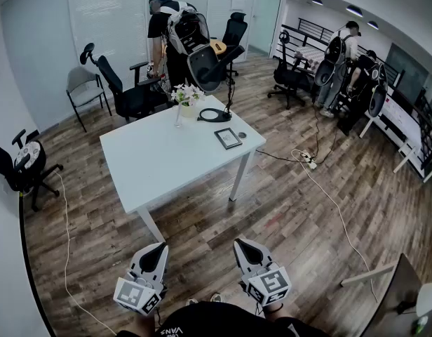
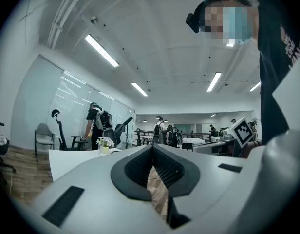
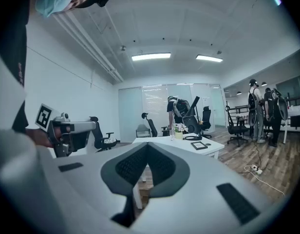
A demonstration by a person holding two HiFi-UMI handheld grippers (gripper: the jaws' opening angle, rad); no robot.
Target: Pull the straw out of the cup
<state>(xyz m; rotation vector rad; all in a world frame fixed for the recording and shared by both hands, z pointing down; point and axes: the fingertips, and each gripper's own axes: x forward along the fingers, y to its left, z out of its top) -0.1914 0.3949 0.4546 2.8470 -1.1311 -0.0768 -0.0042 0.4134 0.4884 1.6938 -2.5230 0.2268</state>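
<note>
The white table (image 1: 160, 163) stands well ahead of me on the wood floor. Near its far edge is a slim clear cup (image 1: 178, 115); it is too small to make out a straw. The same cup shows tiny in the right gripper view (image 3: 172, 135). Both grippers are held low near my body, far from the table. My left gripper (image 1: 160, 247) is shut with nothing between its jaws, its tips meeting in its own view (image 2: 152, 148). My right gripper (image 1: 243, 243) is also shut and empty (image 3: 146, 145).
A small flower pot (image 1: 187, 97), a black ring-shaped lamp base (image 1: 214, 114) and a dark framed tablet (image 1: 228, 138) share the table. Office chairs (image 1: 125, 90) and people with backpacks stand beyond it. A cable and power strip (image 1: 311, 163) lie on the floor at right.
</note>
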